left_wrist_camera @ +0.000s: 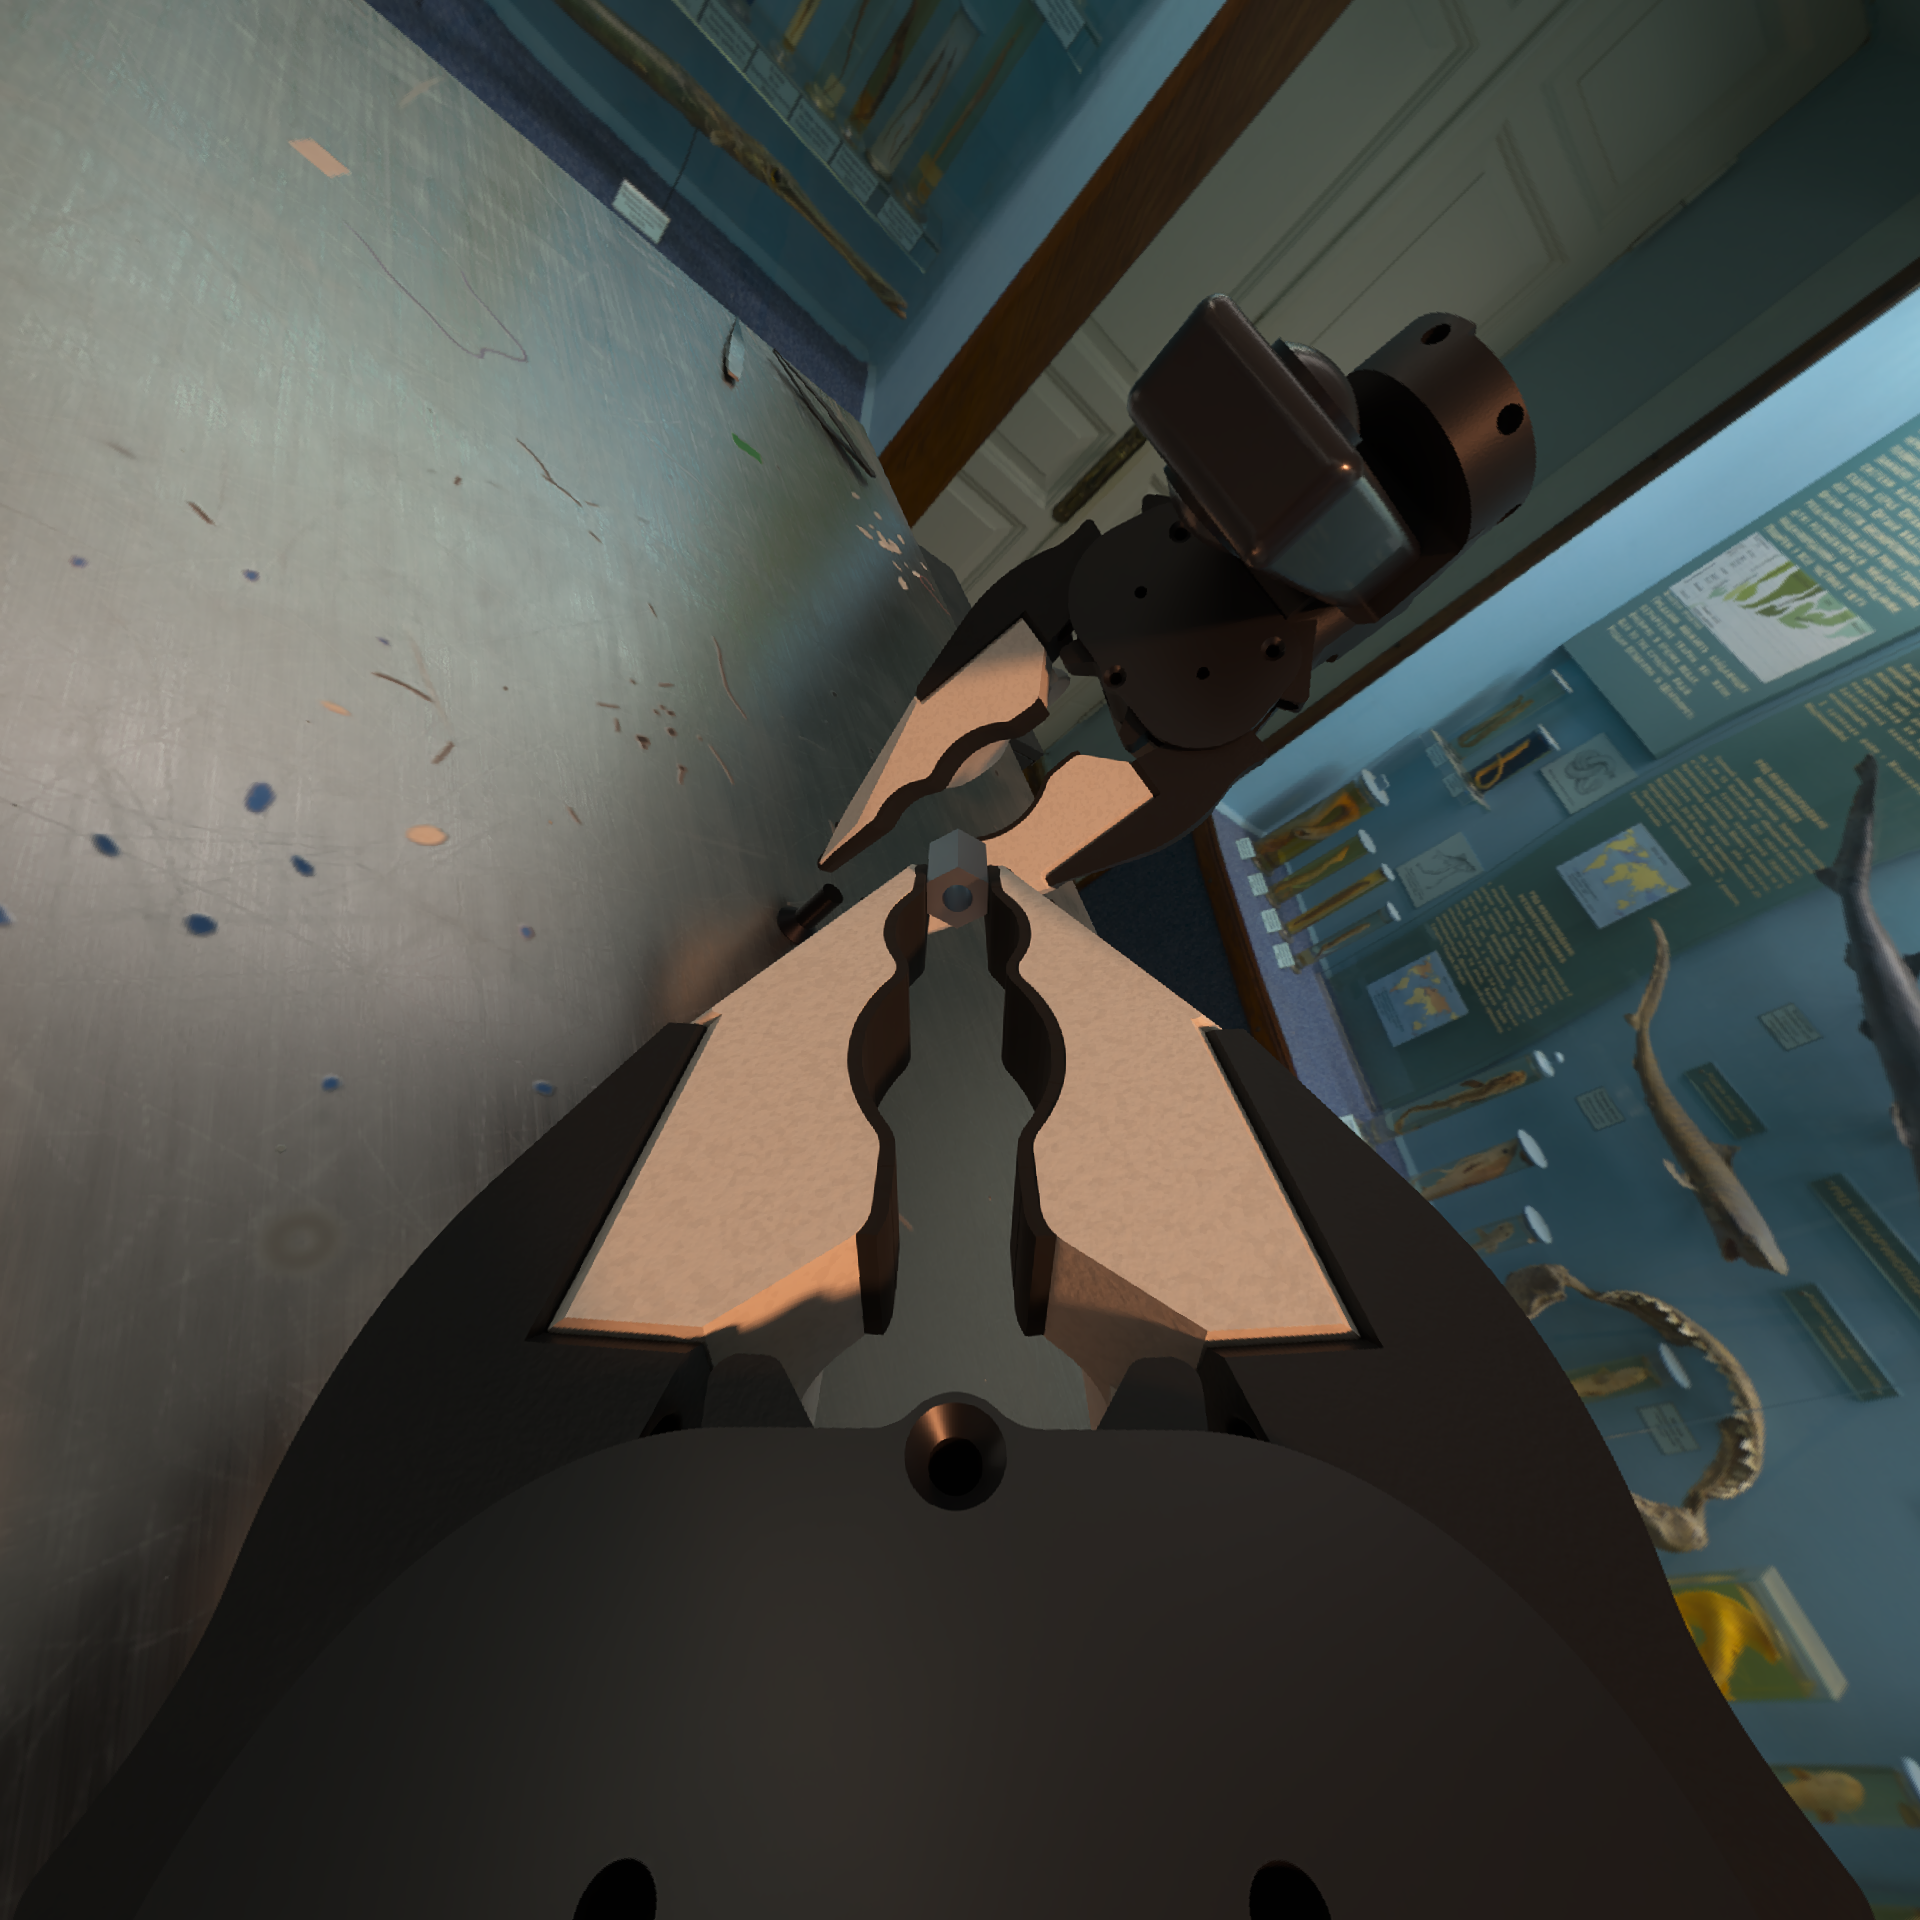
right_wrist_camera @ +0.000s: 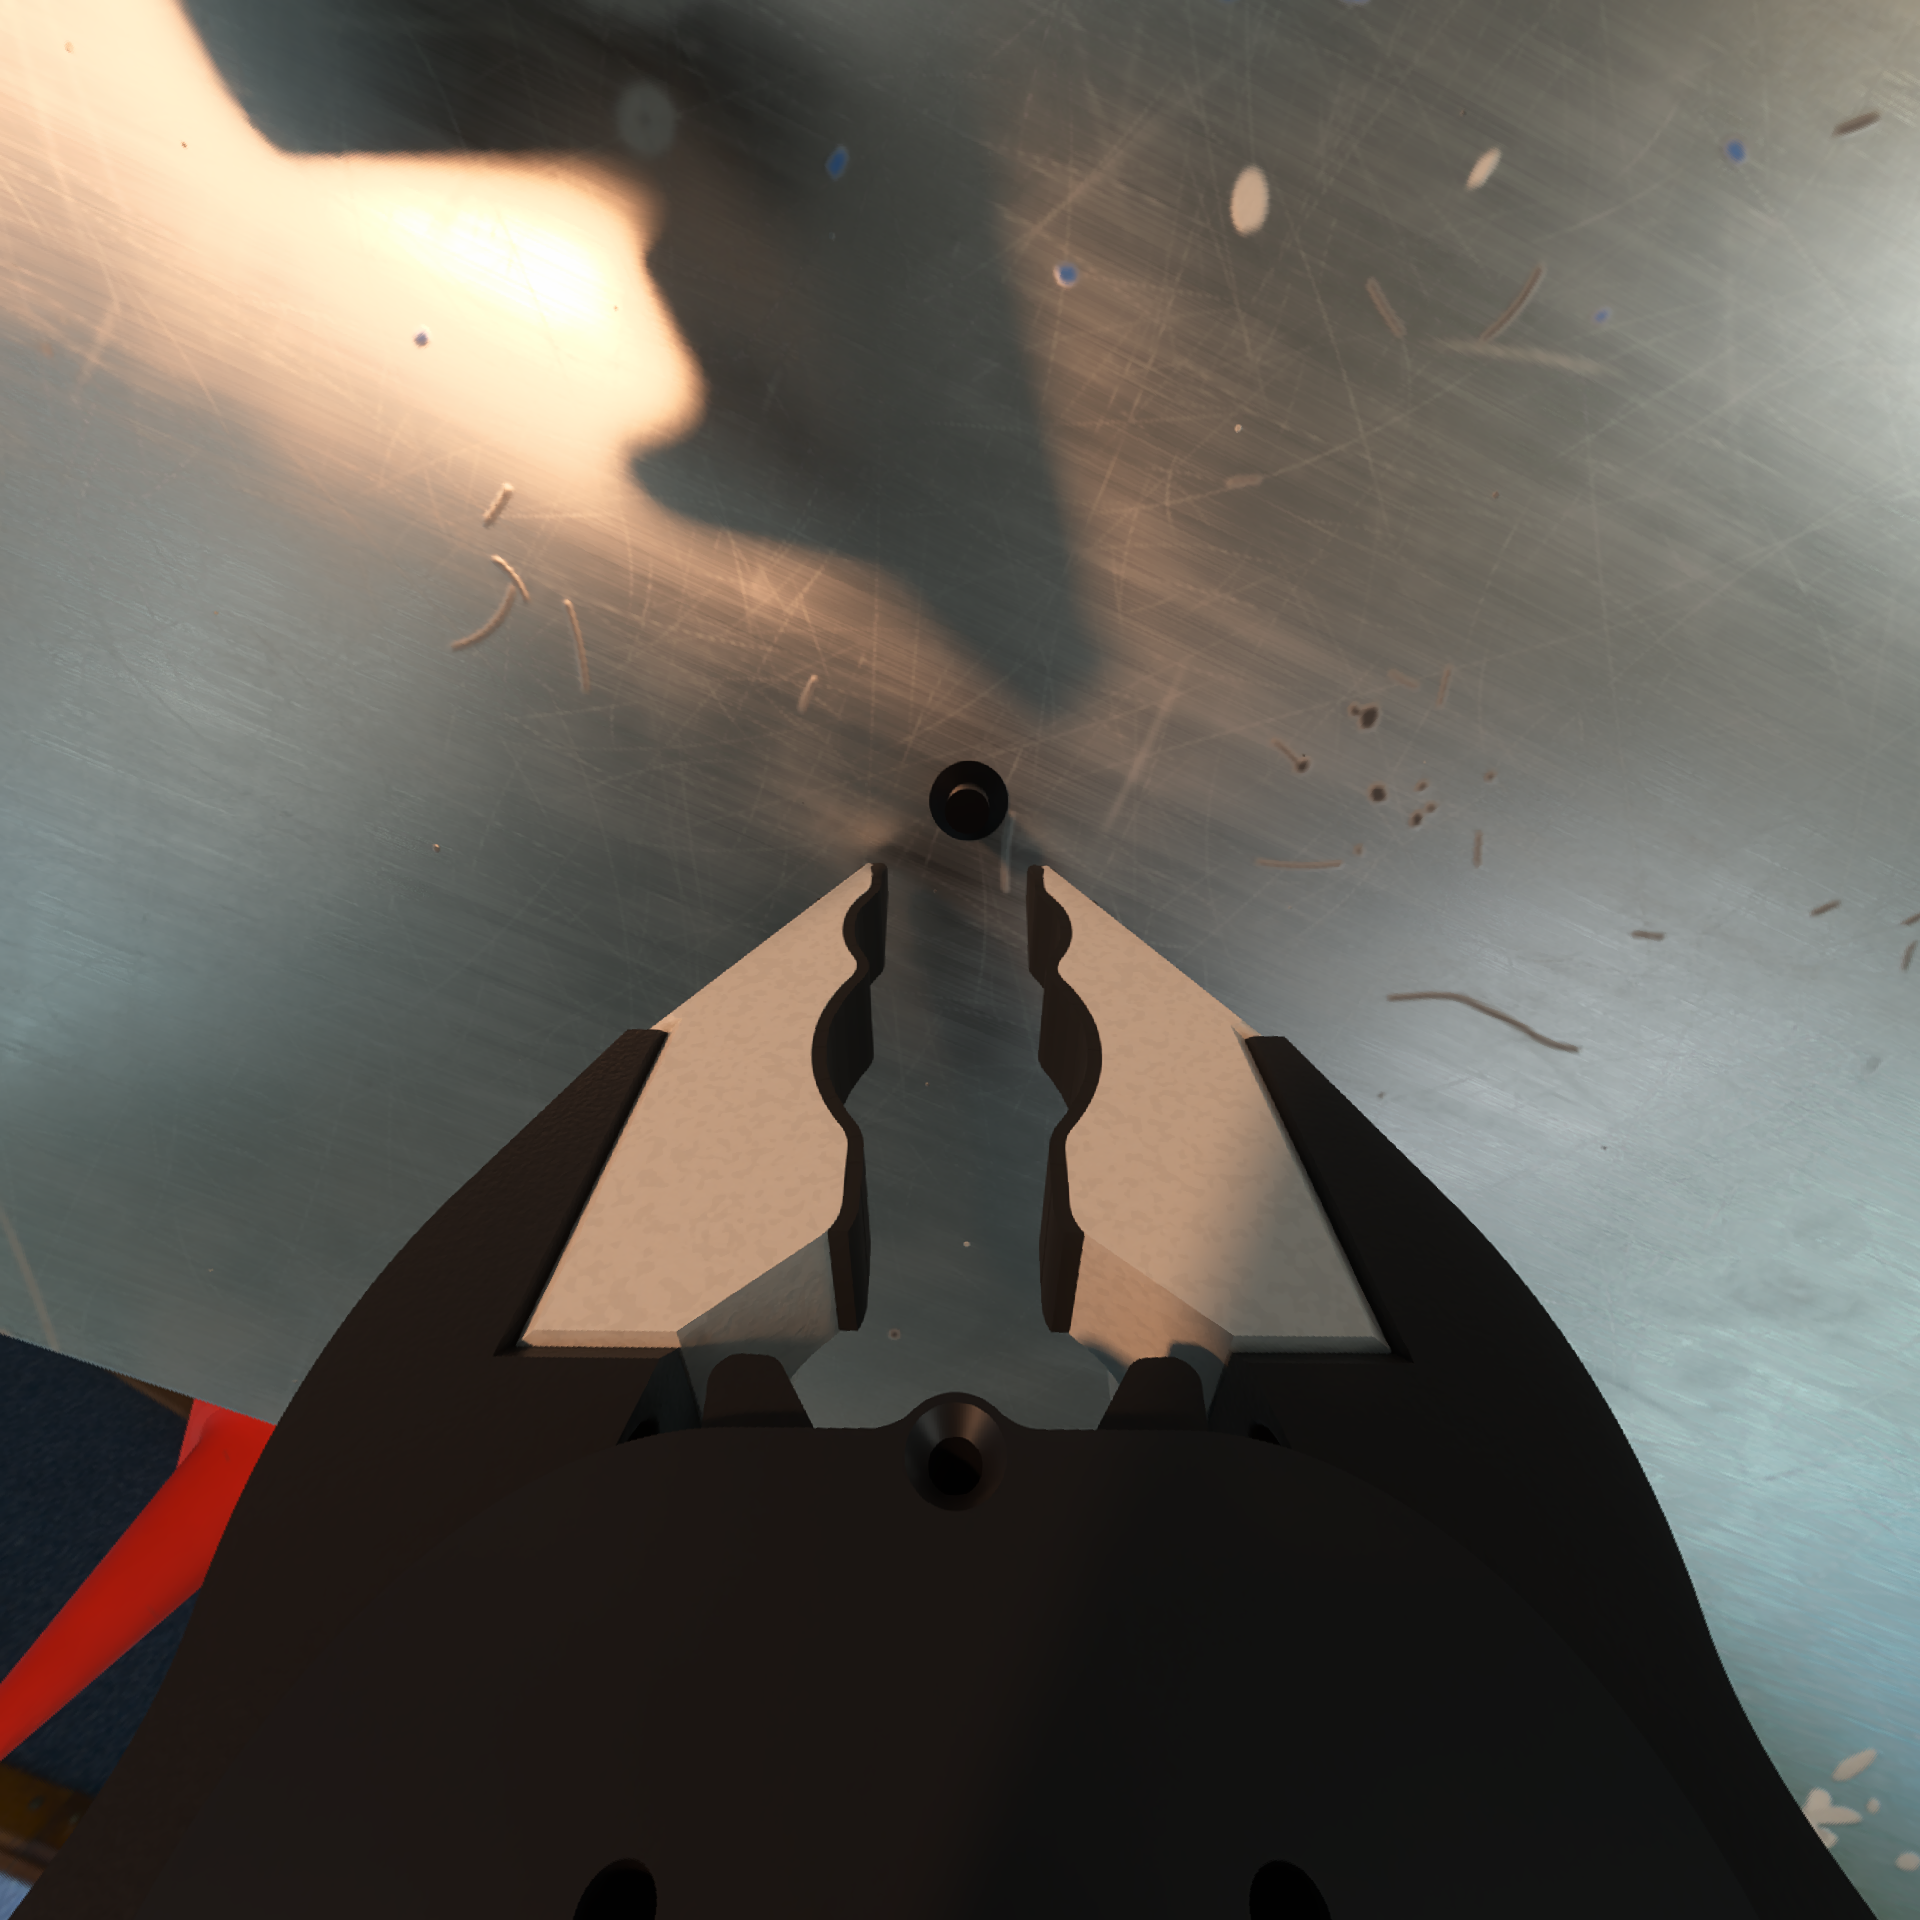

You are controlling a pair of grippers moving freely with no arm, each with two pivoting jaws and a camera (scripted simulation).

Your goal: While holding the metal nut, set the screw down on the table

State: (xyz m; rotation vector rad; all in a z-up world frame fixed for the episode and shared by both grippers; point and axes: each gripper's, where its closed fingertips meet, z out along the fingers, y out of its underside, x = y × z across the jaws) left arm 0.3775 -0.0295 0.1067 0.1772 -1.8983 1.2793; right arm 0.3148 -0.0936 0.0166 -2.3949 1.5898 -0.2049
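Left gripper (left_wrist_camera: 957,894) is pinching the metal nut (left_wrist_camera: 958,883) between its fingertips, above the scratched table (left_wrist_camera: 312,623). Right gripper (right_wrist_camera: 956,878) is standing with jaws apart, gripping nothing; the dark screw (right_wrist_camera: 967,800) is lying on the table just beyond its tips. Display cases (left_wrist_camera: 1621,1039) are lining the far wall.

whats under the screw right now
The screw stands on end on the scratched metal table, clear of the open right tool. Its head hides the contact spot.
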